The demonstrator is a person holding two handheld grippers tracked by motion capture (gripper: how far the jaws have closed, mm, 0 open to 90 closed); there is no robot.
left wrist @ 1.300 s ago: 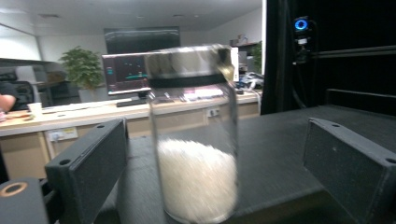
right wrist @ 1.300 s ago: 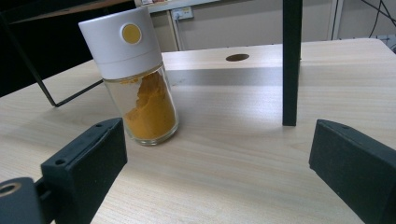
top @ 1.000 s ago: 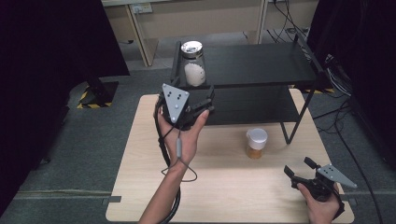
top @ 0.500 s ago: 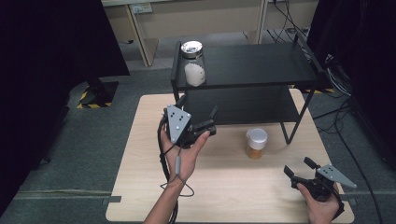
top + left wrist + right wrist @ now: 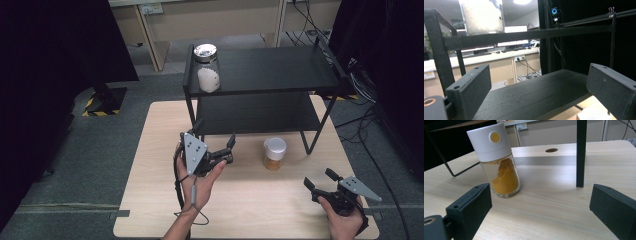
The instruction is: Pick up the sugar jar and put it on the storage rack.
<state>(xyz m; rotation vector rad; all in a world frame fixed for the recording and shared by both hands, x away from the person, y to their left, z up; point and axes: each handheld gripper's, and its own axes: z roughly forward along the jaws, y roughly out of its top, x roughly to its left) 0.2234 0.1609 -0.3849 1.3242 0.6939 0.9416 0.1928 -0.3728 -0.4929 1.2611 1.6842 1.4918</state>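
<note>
A glass jar (image 5: 207, 70) with white contents and a metal lid stands at the left end of the black rack's top shelf (image 5: 280, 65). The same jar (image 5: 482, 16) looms above the shelf rail in the left gripper view. My left gripper (image 5: 216, 137) hovers open and empty in front of the rack's lower shelf (image 5: 531, 95), palm up. A spice jar (image 5: 274, 152) of orange powder with a white cap stands on the table beside the rack's right front leg. My right gripper (image 5: 320, 178) rests open near the table's front right corner, pointed at that spice jar (image 5: 499, 170).
The light wooden table (image 5: 250, 205) carries the two-tier rack. The rack's thin black leg (image 5: 580, 152) stands right of the spice jar. A cable hole (image 5: 551, 150) sits in the tabletop behind. Dark curtains and grey floor surround the table.
My left gripper has drawn back from the top shelf and the white jar, coming down and toward the person to the level of the lower shelf. The right gripper has stayed put.
</note>
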